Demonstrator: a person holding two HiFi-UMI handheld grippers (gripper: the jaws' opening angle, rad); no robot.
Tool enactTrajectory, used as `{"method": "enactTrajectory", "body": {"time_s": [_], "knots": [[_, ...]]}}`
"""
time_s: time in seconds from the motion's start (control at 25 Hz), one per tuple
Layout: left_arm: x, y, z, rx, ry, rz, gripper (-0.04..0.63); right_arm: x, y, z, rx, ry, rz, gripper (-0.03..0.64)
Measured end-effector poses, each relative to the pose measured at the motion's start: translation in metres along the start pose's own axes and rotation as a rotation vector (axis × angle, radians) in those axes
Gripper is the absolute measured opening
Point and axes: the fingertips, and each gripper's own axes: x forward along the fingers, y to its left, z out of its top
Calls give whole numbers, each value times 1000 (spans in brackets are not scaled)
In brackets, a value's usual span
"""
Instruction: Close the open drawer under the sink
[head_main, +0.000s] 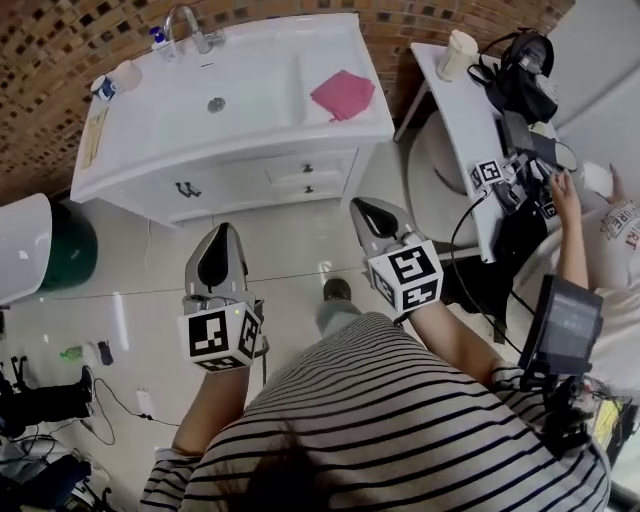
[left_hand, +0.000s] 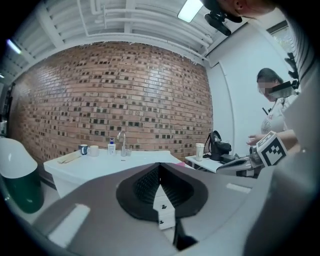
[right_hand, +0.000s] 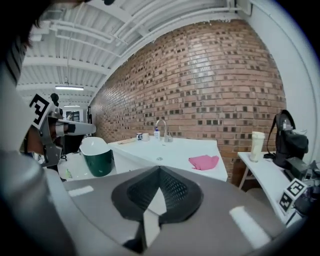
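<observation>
Plainly the biggest thing ahead is the white sink cabinet (head_main: 150, 178), set against the brick wall, with a side table (head_main: 452, 108) to its right and a green bin (head_main: 72, 252) on the floor to its left. Both tools are held low over the tiled floor, well short of the cabinet and aimed at it. The left gripper (head_main: 223, 233) and right gripper (head_main: 362, 206) each have their jaws pressed together on nothing, which probably suits a push rather than a grasp. The drawer (head_main: 306, 172) sits at the cabinet's right front and seems to jut out slightly. A pink cloth (head_main: 343, 94) lies on the countertop above it.
</observation>
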Motion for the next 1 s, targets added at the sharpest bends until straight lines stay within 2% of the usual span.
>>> {"method": "enactTrajectory", "body": {"time_s": [0.24,0.48,0.72,1.0], "knots": [[-104,6,-6,21,-16,-28,17,-79,90,6,16,-71,-45,0],[-202,7,-18,25,-9,-62,15,-156,178,-5,40,-71,-67,0],[-257,-6,-26,-10,-17,-78,15,-207,222,-8,34,-72,-63,0],[-275,-26,-34,-17,5,-65,15,-230,235,-3,9,-106,-17,0]]}}
